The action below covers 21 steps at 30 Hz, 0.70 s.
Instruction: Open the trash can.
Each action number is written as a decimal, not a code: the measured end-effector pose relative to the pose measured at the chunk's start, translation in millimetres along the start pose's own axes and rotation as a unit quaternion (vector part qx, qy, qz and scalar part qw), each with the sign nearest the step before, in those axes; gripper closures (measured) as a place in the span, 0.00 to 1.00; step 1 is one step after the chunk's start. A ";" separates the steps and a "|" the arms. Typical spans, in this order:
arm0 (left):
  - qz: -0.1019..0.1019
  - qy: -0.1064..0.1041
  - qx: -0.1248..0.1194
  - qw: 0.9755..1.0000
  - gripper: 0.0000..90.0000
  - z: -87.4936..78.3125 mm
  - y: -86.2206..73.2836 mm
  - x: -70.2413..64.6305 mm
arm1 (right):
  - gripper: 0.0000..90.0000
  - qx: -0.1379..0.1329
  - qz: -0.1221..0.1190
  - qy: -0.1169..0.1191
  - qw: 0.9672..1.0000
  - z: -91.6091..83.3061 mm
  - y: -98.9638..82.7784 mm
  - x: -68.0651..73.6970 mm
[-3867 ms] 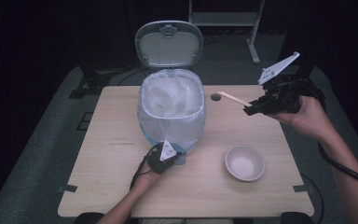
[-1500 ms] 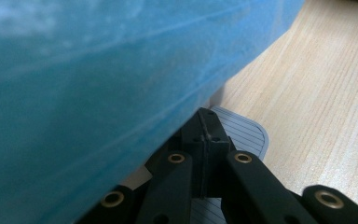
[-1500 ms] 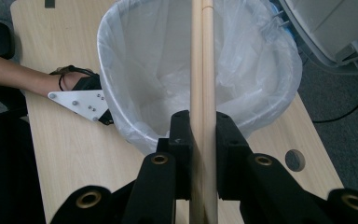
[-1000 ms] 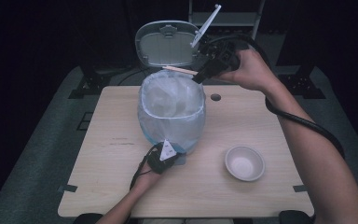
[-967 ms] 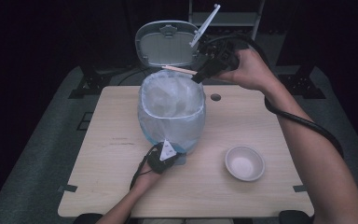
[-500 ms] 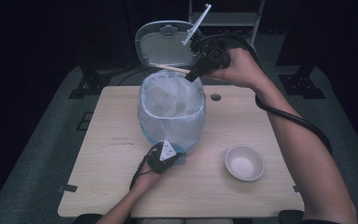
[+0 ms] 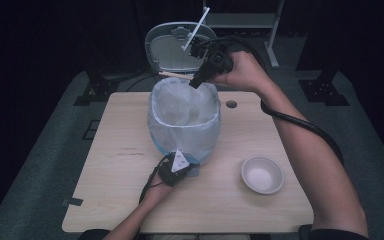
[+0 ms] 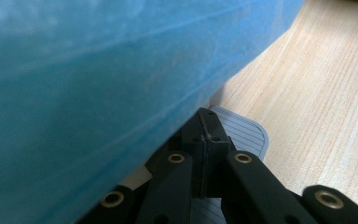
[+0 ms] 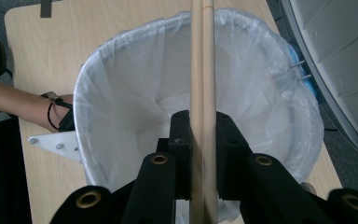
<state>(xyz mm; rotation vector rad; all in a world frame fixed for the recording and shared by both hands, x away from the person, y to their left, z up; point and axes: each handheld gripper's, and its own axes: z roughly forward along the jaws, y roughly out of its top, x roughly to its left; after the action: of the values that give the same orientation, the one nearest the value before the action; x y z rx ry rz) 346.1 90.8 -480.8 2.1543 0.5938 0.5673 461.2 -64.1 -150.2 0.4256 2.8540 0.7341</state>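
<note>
Right tongs (image 9: pixel 200 140) pinch light, stiff, slippery pale wooden chopsticks (image 9: pixel 201 60) mid-length over the white-lined blue bin (image 7: pixel 184 120); left tongs (image 8: pixel 207 135), at the bin's 6 o'clock, closed on its grey ribbed pedal (image 8: pixel 242 133).

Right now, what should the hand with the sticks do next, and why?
Probably open the right gripper and let the chopsticks drop. It is shut on them, and they hang right above the open mouth of the lined bin, whose lid stands open while the left gripper presses the pedal.
</note>
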 end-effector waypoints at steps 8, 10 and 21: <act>0.001 0.000 0.000 1.000 1.00 0.0 0.0 0.1 | 0.73 -0.014 0.010 -0.002 1.000 2.5 -2.0 -2.1; 0.001 0.000 0.001 1.000 1.00 -0.1 0.0 0.1 | 0.73 -0.017 0.011 0.002 1.000 0.6 -6.2 -2.7; -0.001 0.000 -0.001 1.000 1.00 0.1 0.0 -0.2 | 0.67 -0.024 0.026 0.010 0.999 -8.6 -43.8 -3.4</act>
<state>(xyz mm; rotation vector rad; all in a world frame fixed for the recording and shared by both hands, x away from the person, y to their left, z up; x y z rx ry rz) 346.0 90.6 -480.9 2.1522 0.5956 0.5670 452.2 -105.8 -164.1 0.4893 2.8472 0.8176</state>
